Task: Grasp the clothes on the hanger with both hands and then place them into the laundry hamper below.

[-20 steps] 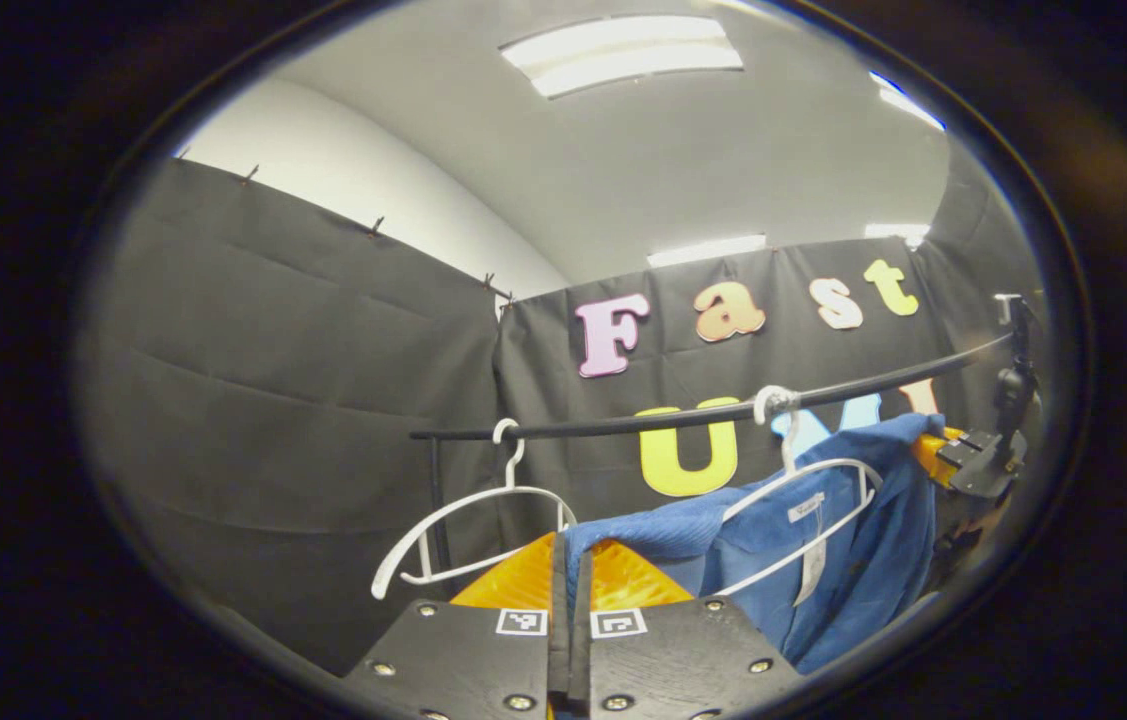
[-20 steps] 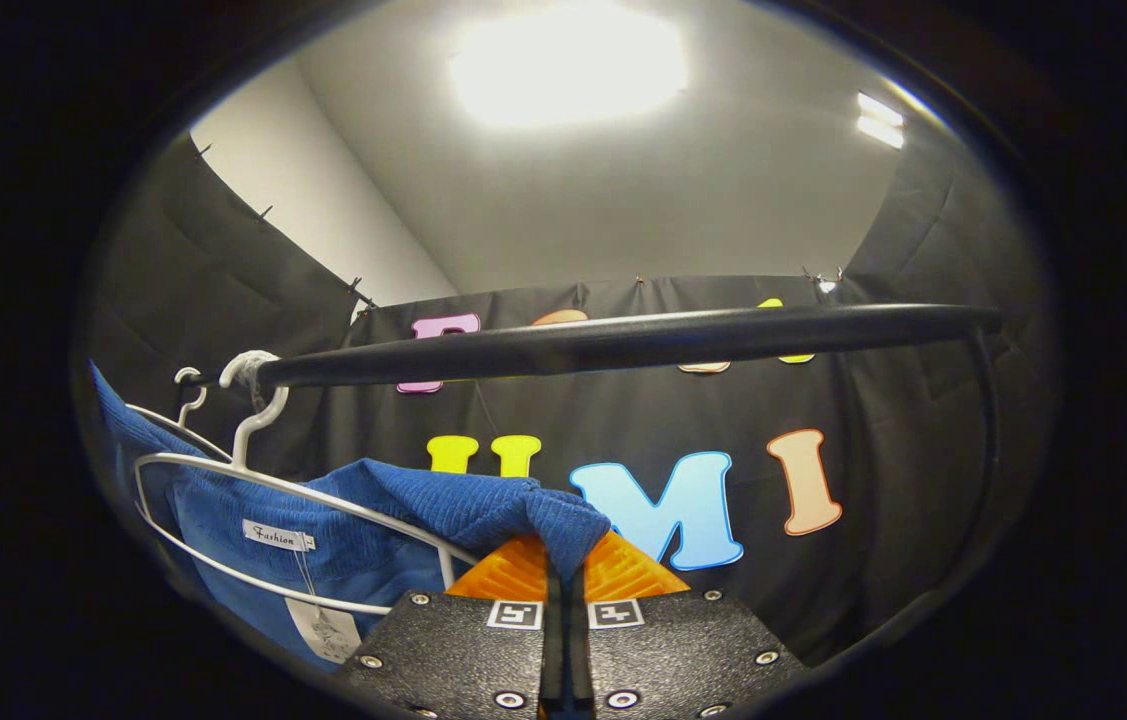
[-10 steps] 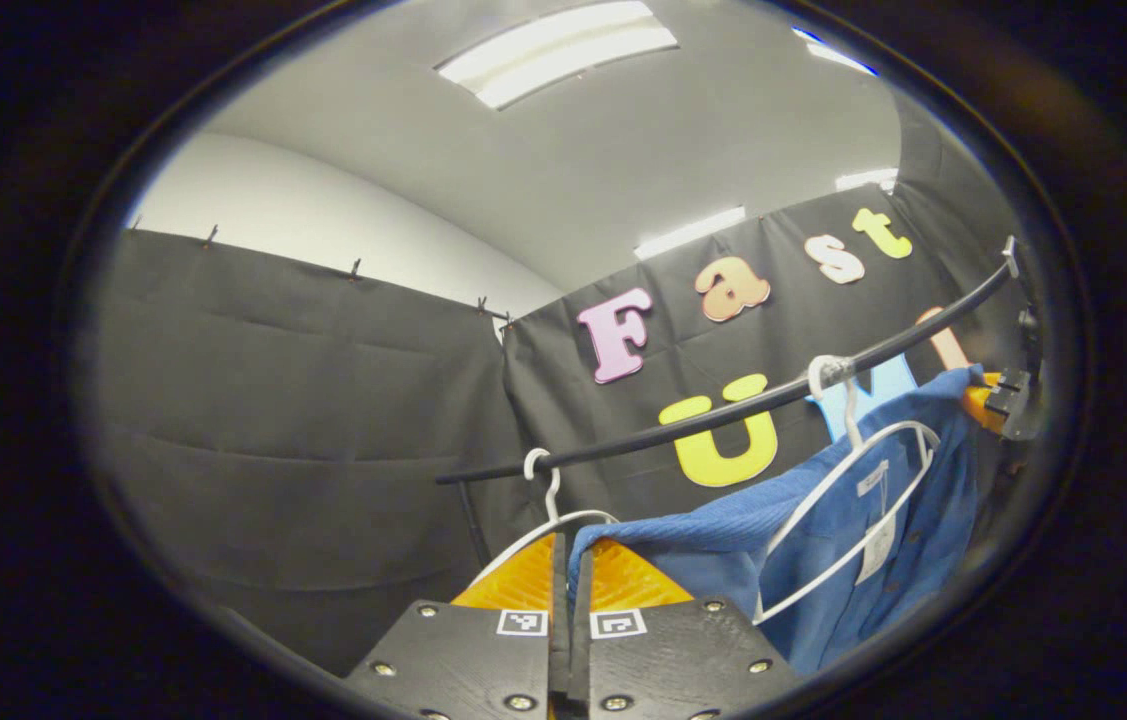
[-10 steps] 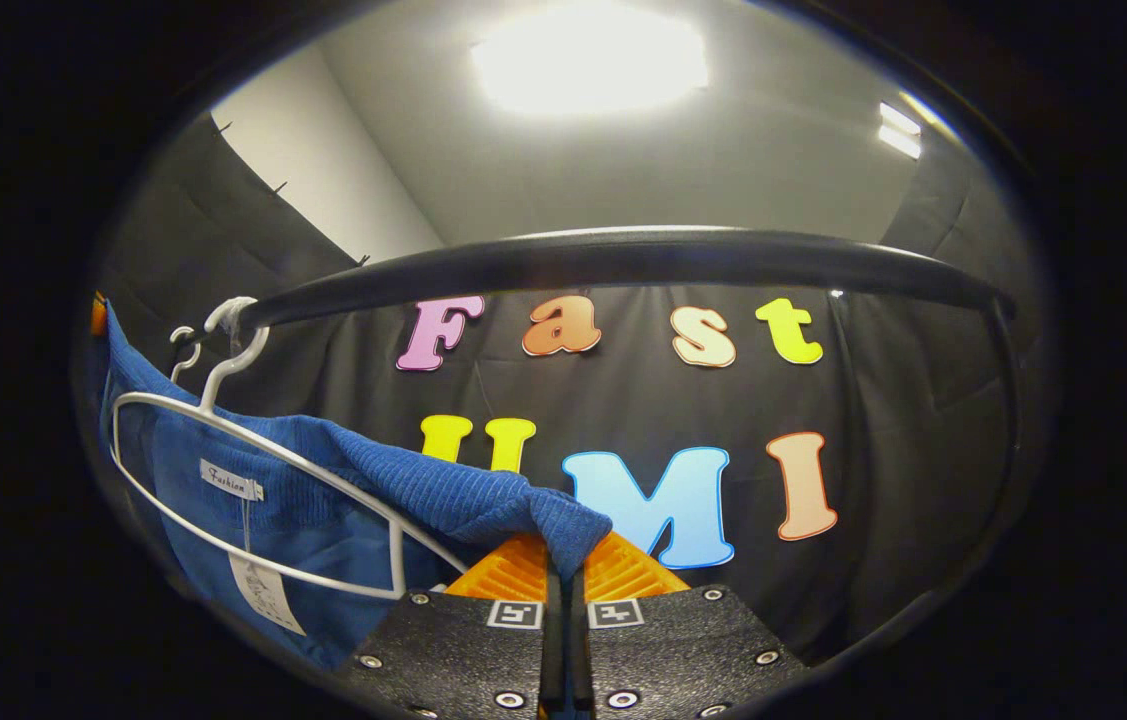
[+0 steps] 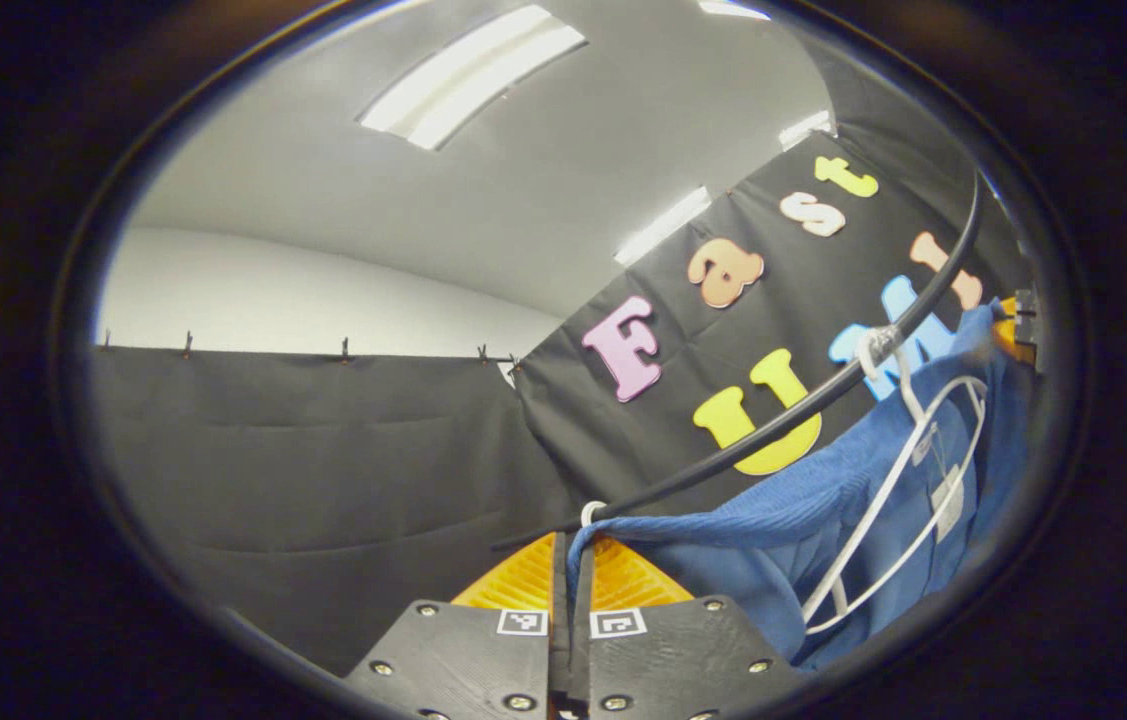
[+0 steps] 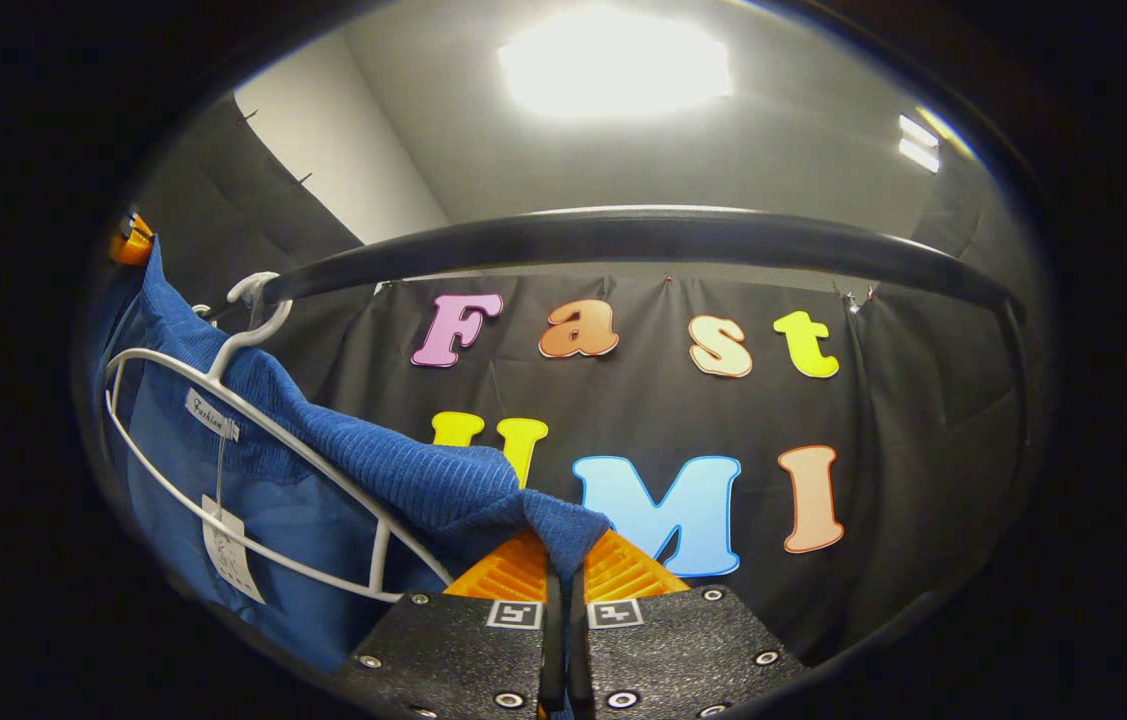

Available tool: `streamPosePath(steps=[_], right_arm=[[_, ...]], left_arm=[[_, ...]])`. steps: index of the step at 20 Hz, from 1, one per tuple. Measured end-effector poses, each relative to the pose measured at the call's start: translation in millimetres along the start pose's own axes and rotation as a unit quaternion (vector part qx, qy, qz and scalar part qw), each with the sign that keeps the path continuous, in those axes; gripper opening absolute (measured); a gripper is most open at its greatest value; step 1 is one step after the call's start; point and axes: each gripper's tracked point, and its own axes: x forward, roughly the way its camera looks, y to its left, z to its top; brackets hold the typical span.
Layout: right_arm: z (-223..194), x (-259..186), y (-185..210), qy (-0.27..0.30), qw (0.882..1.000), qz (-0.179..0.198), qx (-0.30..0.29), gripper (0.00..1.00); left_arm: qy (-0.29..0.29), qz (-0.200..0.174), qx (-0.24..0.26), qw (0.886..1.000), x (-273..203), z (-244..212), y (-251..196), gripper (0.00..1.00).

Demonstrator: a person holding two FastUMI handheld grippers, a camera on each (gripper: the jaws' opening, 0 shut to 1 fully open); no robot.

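A blue ribbed garment (image 5: 773, 520) (image 6: 403, 480) hangs stretched between my two grippers. My left gripper (image 5: 568, 560) is shut on one shoulder of it; my right gripper (image 6: 558, 555) is shut on the other shoulder. A white hanger (image 5: 908, 480) (image 6: 223, 480) still sits inside the garment's neck, its hook over the black rail (image 5: 803, 400) (image 6: 643, 240). At the far right edge of the left gripper view the right gripper (image 5: 1018, 325) pinches the cloth. The left gripper (image 6: 128, 245) shows at the garment's far end in the right gripper view.
A second white hanger hook (image 5: 591, 512) rests on the rail just above my left fingers. The rail's upright post (image 6: 1018, 380) stands at the right. Black cloth walls close the booth behind and to the sides.
Both grippers have risen and tilted, so the rail now sits higher and steeper in each view. The garment's shoulders have been pulled up along the hanger arms. Both grips held.
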Motion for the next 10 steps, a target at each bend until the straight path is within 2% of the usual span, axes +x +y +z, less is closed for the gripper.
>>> streamPosePath(steps=[2, 3, 4, 6, 9, 10], right_arm=[[0, -3, 6, -0.002, 1.0, 0.013, -0.008, 0.02], [2, -5, 11, -0.007, 1.0, 0.021, -0.018, 0.02], [6, -9, 16, -0.015, 0.999, 0.028, -0.028, 0.02], [11, -10, 16, -0.028, 0.998, 0.026, -0.041, 0.02], [-1, -7, 12, 0.004, 1.0, 0.016, 0.003, 0.02], [-5, -6, 9, 0.014, 1.0, 0.011, 0.015, 0.02]], left_arm=[[-0.011, 0.006, 0.007, 1.0, 0, 8, 9, 0.05], [-0.02, 0.014, 0.013, 1.0, -1, 16, 17, 0.0], [-0.028, 0.022, 0.012, 0.999, -4, 22, 24, 0.05], [-0.024, 0.02, 0.021, 0.999, -3, 18, 23, 0.05], [0.01, -0.012, 0.002, 1.0, 4, -21, -7, 0.05], [0.017, -0.021, -0.009, 1.0, 4, -30, -19, 0.0]])
